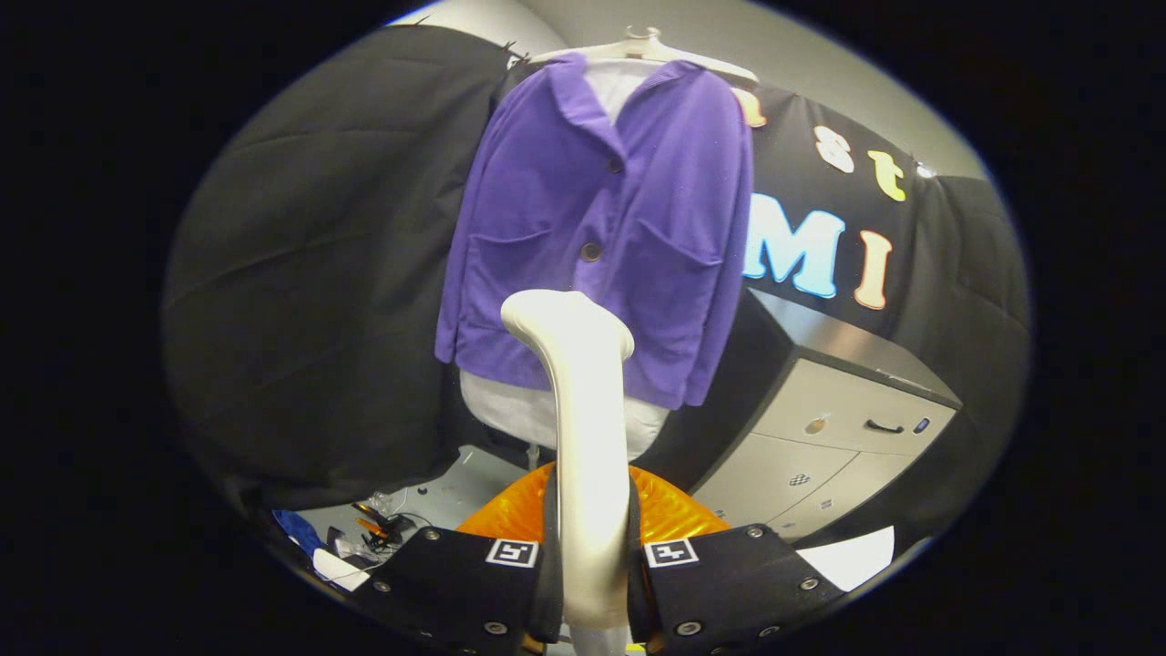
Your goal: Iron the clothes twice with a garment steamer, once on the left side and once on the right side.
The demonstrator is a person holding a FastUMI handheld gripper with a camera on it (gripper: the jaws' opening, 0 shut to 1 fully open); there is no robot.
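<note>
- The gripper (592,565) has its two black fingers (474,583) clamped on either side of the handle of the cream-white plastic garment steamer (583,428), so it's got a solid grip.
- The steamer head is up in front of the lower middle of the purple soft button-front jacket (601,228). Can't tell if it's actually touching the fabric.
- The jacket hangs on a white hanger (651,46) against the black cloth wall, over a white form (519,410).
- My guess: it's lining up for a pass. Next it needs to shift toward one side of the jacket and stroke along it.
- Containers: a grey drawer cabinet (838,437) stands beside the jacket with its drawers closed, so no idea what's inside.
</note>
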